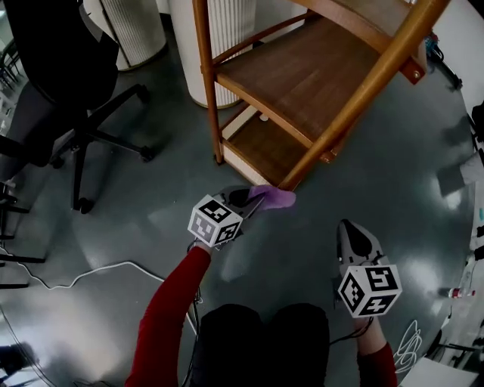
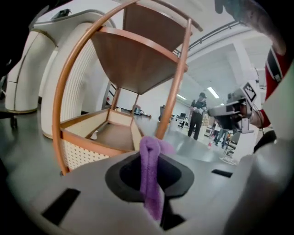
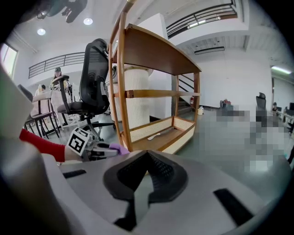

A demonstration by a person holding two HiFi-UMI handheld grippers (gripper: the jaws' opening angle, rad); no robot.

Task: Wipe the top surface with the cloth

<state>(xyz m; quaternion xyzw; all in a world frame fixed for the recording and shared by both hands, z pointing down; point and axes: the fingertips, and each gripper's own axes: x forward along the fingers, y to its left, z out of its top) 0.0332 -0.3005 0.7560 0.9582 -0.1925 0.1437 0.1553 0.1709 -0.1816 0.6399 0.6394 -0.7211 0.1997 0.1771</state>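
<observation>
1. Grey floor (image 1: pixel 151 227), wooden shelf (image 1: pixel 302 91) ahead.
2. I'm pinching the purple cloth (image 1: pixel 275 198) in my left gripper (image 1: pixel 255 202), near the shelf's foot.
3. Right gripper (image 1: pixel 352 230) is hanging closed, empty.
4. Approaching, I judge; the cloth needs lifting onto the top surface (image 1: pixel 370 23).

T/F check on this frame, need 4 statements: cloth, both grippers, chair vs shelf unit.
1. The left gripper is shut on the purple cloth. True.
2. The cloth lies on the top shelf. False: it is in the left gripper, held low beside the shelf unit, well below the top.
3. The right gripper holds nothing. True: its jaws are together with nothing between them.
4. In the head view the office chair stands to the right of the shelf unit. False: it stands to the left.
</observation>
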